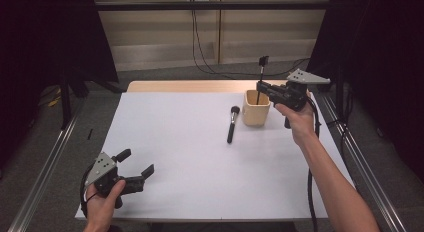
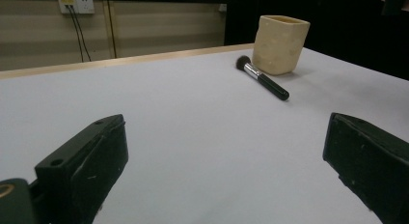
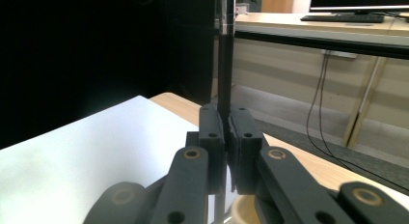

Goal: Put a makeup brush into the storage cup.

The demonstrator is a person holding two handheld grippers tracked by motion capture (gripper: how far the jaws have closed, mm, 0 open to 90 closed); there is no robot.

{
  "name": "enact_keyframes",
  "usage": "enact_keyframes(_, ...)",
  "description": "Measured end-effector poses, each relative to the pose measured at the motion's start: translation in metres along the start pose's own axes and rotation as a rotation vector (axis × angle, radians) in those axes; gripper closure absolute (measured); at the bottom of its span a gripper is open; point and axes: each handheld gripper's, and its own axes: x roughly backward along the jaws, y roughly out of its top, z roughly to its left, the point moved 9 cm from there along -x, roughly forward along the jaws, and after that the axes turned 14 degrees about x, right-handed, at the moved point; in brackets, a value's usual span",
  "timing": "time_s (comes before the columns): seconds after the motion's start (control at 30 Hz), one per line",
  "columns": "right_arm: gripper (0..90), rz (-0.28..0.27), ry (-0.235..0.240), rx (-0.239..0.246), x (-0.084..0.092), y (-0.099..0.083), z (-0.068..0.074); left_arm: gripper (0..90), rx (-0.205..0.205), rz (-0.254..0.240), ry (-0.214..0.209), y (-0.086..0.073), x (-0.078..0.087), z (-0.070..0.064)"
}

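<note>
Black and slender, the brush handle (image 1: 259, 84) stood upright between the jaws of the right gripper (image 1: 260, 86), which were pressed together on it about midway up its length; its dark head (image 1: 263, 60) pointed upward and its lower end dipped into the mouth of the beige cup (image 1: 256, 112). In the right gripper view the same handle (image 3: 224, 60) rose straight up out of the closed jaws of that gripper (image 3: 226, 132), with the pale rim of the cup just showing below them. The cup sat on the white table (image 1: 190, 157) near its far edge, toward the far right corner, and the right hand (image 1: 296, 118) held its gripper level just above and to the right of it. A second brush (image 1: 232, 124), black with a silver ferrule and a round dark head, lay flat on the surface just left of the cup, its head toward the far edge and its handle toward the near one; from the left gripper view this brush (image 2: 262, 78) lay in front of the cup (image 2: 280, 43), near it but whether touching could not be told. The left gripper (image 1: 136, 163) rested near the near left corner of the table, held in the left hand (image 1: 102, 199), its jaws spread wide apart with nothing between them but bare table surface.
</note>
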Motion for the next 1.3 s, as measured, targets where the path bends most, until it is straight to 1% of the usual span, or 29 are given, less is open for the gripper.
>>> enact_keyframes(0.03, 85.6, 0.0, -0.003, 0.0, -0.002, 0.0, -0.002, 2.1, -0.008, 0.004, 0.002, 0.0, 0.0, 0.001)
enact_keyframes(0.1, 85.6, 0.008, -0.009, -0.002, -0.007, -0.001, -0.006, 2.1, -0.006, 0.007, -0.001, -0.001, 0.0, 0.0)
enact_keyframes(0.23, 85.5, 0.023, -0.024, 0.013, -0.015, -0.004, -0.011, 2.1, -0.005, 0.005, -0.002, -0.001, 0.0, 0.0)
enact_keyframes(0.3, 85.6, 0.026, -0.032, 0.004, -0.019, -0.007, -0.013, 2.1, -0.008, 0.005, 0.001, -0.001, 0.0, 0.0)
enact_keyframes(0.37, 85.5, 0.037, -0.041, 0.003, -0.023, -0.012, -0.015, 2.1, 0.0, 0.001, 0.002, -0.001, -0.001, -0.001)
enact_keyframes(0.4, 85.5, 0.038, -0.043, 0.0, -0.024, -0.013, -0.017, 2.1, -0.005, 0.002, 0.001, -0.001, 0.0, 0.0)
enact_keyframes(0.47, 85.6, 0.038, -0.054, -0.011, -0.027, -0.015, -0.02, 2.1, -0.003, 0.009, 0.002, -0.001, -0.001, -0.001)
enact_keyframes(0.57, 85.6, 0.036, -0.065, -0.02, -0.031, -0.017, -0.023, 2.1, -0.007, 0.005, 0.007, -0.001, -0.001, -0.001)
enact_keyframes(0.63, 85.6, 0.042, -0.067, -0.022, -0.035, -0.02, -0.023, 2.1, -0.009, 0.0, 0.0, 0.0, 0.0, -0.002)
enact_keyframes(0.77, 85.5, 0.061, -0.078, -0.031, -0.038, -0.028, -0.029, 2.1, -0.005, -0.008, 0.007, 0.0, 0.0, -0.001)
enact_keyframes(0.83, 85.5, 0.077, -0.098, -0.028, -0.038, -0.033, -0.034, 2.1, -0.004, -0.006, 0.01, 0.0, 0.0, 0.0)
enact_keyframes(0.93, 85.5, 0.074, -0.109, -0.042, -0.038, -0.037, -0.039, 2.1, -0.002, -0.01, 0.013, 0.001, 0.0, -0.001)
enact_keyframes(1.0, 85.5, 0.082, -0.107, -0.036, -0.038, -0.04, -0.039, 2.1, -0.001, -0.015, 0.019, 0.002, 0.0, 0.0)
enact_keyframes(1.1, 85.5, 0.092, -0.103, -0.033, -0.037, -0.045, -0.037, 1.7, 0.0, -0.012, 0.011, 0.002, 0.001, 0.0)
enact_keyframes(1.17, 85.5, 0.099, -0.105, -0.035, -0.037, -0.049, -0.036, 1.7, -0.011, -0.009, 0.013, 0.001, 0.001, 0.001)
enact_keyframes(1.23, 85.5, 0.096, -0.108, -0.039, -0.036, -0.052, -0.035, 1.7, -0.002, -0.007, 0.011, 0.001, 0.001, 0.0)
enact_keyframes(1.3, 85.5, 0.098, -0.105, -0.043, -0.035, -0.056, -0.034, 1.7, -0.01, -0.005, 0.014, 0.001, 0.0, 0.0)
